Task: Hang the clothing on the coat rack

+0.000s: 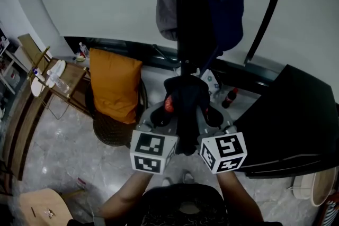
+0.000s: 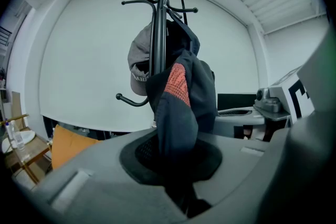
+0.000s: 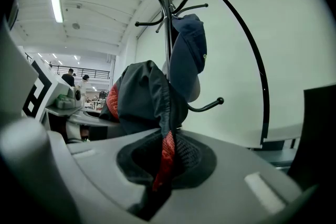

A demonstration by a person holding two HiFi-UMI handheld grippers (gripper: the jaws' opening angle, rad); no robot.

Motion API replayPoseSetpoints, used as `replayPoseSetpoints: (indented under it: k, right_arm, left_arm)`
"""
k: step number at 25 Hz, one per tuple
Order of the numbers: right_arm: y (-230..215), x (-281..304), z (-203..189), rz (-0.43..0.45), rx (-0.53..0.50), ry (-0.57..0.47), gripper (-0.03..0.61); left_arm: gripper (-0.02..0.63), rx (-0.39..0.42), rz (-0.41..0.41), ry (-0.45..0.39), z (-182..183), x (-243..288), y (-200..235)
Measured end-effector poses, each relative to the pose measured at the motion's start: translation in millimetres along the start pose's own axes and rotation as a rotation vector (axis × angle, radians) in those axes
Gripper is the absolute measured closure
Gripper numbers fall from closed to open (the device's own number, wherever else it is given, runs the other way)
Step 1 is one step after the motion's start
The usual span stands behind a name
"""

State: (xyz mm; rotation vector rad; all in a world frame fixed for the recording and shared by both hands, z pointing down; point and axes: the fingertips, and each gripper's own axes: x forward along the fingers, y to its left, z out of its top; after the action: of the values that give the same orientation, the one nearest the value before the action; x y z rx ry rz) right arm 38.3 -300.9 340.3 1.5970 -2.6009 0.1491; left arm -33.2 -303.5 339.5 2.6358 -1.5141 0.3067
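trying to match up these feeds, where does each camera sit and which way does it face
Head view: on the person's head, facing steeply down at left gripper, right gripper and garment by the coat rack; forearms show.
Left gripper view: on the left gripper, looking up along jaws shut on the garment; right gripper at right.
Right gripper view: mirrored, left gripper at left.
Shared: garment and coat rack.
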Motion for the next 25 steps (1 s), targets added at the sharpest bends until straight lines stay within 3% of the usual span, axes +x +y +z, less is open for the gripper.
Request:
replayPoseSetpoints:
  k: [25]
  right_arm:
    - [-4.8, 17.1, -12.3, 0.031, 0.0, 0.037, 0.552]
  left_arm:
    - [0.571, -0.016, 0.039, 0.022, -9.2, 13.6, 7.8]
